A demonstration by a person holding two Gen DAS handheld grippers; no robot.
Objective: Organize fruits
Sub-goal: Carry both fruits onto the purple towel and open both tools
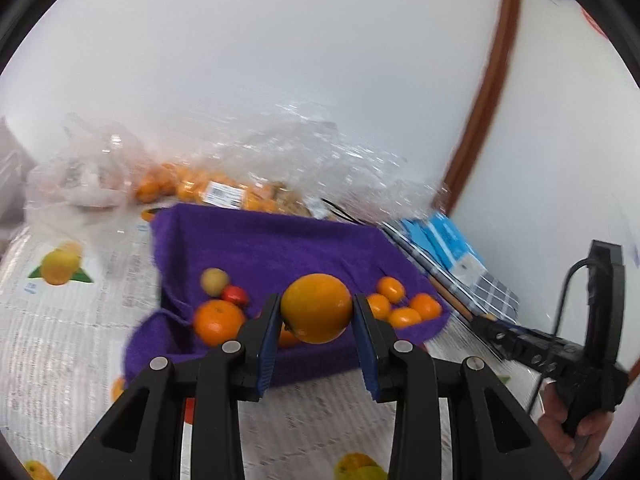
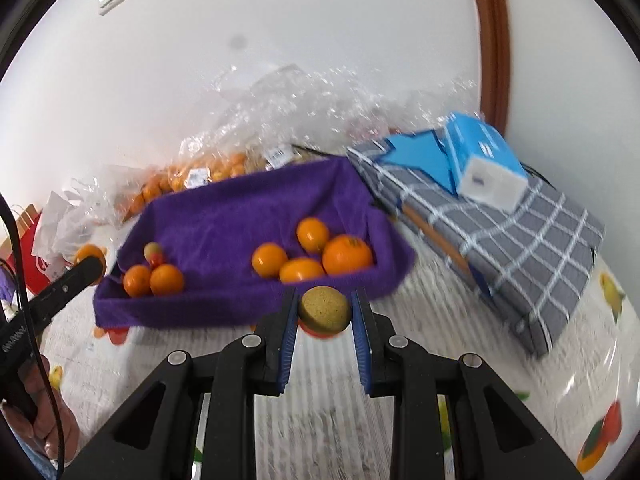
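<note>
White wall (image 2: 280, 40) is filling the background in both views, brown door frame (image 2: 490, 40) running up at right. Fruit-print tablecloth (image 1: 60, 340) is covering the surface. Clear plastic bags (image 2: 288, 104) are piling against the wall, holding packed small oranges (image 2: 208, 174) with barcode labels.

Purple towel-lined tray (image 2: 240, 208) is sitting mid-table, in front of the bags. Just right of it a grey checked box (image 2: 520, 240) is lying flat, blue-white carton (image 2: 484, 160) resting on top of it.

Inside the tray, right-wrist view: four oranges (image 2: 312, 256) are clustering at the right end, the biggest touching the right wall. At the left end two oranges (image 2: 154, 280) are sitting side by side, a small yellow-green-and-red fruit (image 2: 153, 253) just behind them. Left-wrist view is splitting that into a tan fruit (image 1: 215, 281) and a red one (image 1: 235, 295), touching.

Left gripper (image 1: 316, 310) is pinching a large orange (image 1: 316, 308) between its blue pads, holding it over the tray's near edge. Jaws are spread only to the orange's width.

Right gripper (image 2: 325, 314) is pinching a brownish-yellow round fruit (image 2: 325, 310), speckled skin, just in front of the tray's near wall, over the tablecloth. Cannot tell its kind.

Each view is showing the other gripper's body and the hand (image 1: 576, 436) on its handle at the frame edge. Both frames are motion-blurred.
</note>
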